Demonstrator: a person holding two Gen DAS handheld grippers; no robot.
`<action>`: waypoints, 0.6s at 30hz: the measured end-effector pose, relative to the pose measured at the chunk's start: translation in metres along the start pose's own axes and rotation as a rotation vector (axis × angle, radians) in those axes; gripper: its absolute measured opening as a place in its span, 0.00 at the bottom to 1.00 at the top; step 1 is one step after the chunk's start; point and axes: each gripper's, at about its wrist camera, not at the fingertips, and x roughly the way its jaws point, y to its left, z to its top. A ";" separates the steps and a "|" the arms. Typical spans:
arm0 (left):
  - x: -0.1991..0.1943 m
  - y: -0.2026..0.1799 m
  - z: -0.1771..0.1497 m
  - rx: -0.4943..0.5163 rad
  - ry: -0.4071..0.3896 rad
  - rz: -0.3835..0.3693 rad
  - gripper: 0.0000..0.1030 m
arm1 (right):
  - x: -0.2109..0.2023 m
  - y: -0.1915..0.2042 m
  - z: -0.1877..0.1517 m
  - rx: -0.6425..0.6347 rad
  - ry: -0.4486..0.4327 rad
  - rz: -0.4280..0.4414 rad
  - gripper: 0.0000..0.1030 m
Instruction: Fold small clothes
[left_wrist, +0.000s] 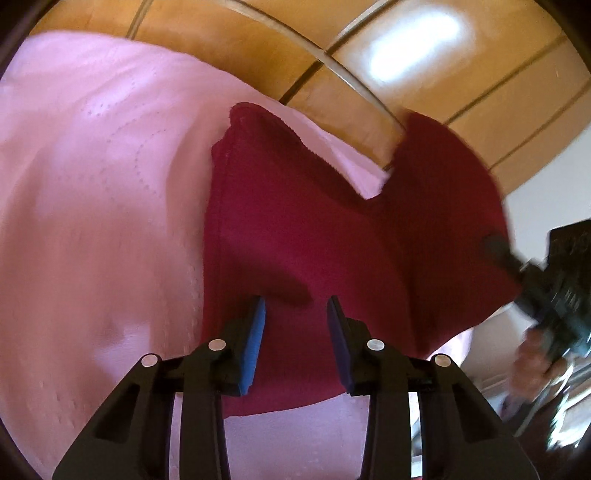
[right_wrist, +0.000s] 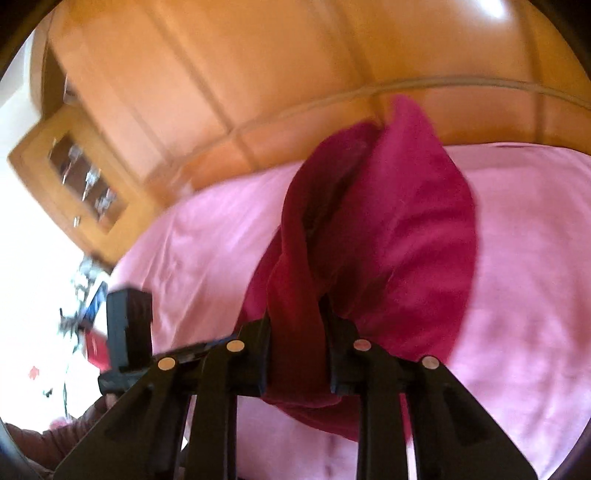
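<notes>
A dark red garment (left_wrist: 295, 229) lies on a pink sheet (left_wrist: 92, 221). In the left wrist view its right part is pulled up off the sheet. My left gripper (left_wrist: 296, 314) hovers over the garment's near part. Its blue pads (left_wrist: 255, 332) stand apart, with cloth showing below the gap and nothing pinched between them. My right gripper (right_wrist: 295, 321) is shut on a bunched fold of the red garment (right_wrist: 399, 229), which hangs lifted above the pink sheet (right_wrist: 517, 277). The right gripper (left_wrist: 496, 245) also appears blurred at the right of the left wrist view, holding the raised cloth edge.
Behind the bed stand wooden panels (left_wrist: 424, 55) with a curved rail (left_wrist: 332, 62). A wooden cabinet with a glass door (right_wrist: 81, 173) is at far left in the right wrist view. A hand (left_wrist: 535, 354) grips the right tool. The other tool's black body (right_wrist: 129, 325) is at left.
</notes>
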 end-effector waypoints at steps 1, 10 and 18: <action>-0.005 0.003 0.001 -0.023 -0.009 -0.019 0.34 | 0.013 0.008 -0.002 -0.020 0.024 0.003 0.20; -0.031 0.025 0.014 -0.167 -0.047 -0.137 0.34 | 0.072 0.059 -0.043 -0.305 0.150 -0.111 0.21; -0.022 0.005 0.032 -0.171 -0.016 -0.222 0.64 | 0.041 0.066 -0.053 -0.313 0.098 0.079 0.58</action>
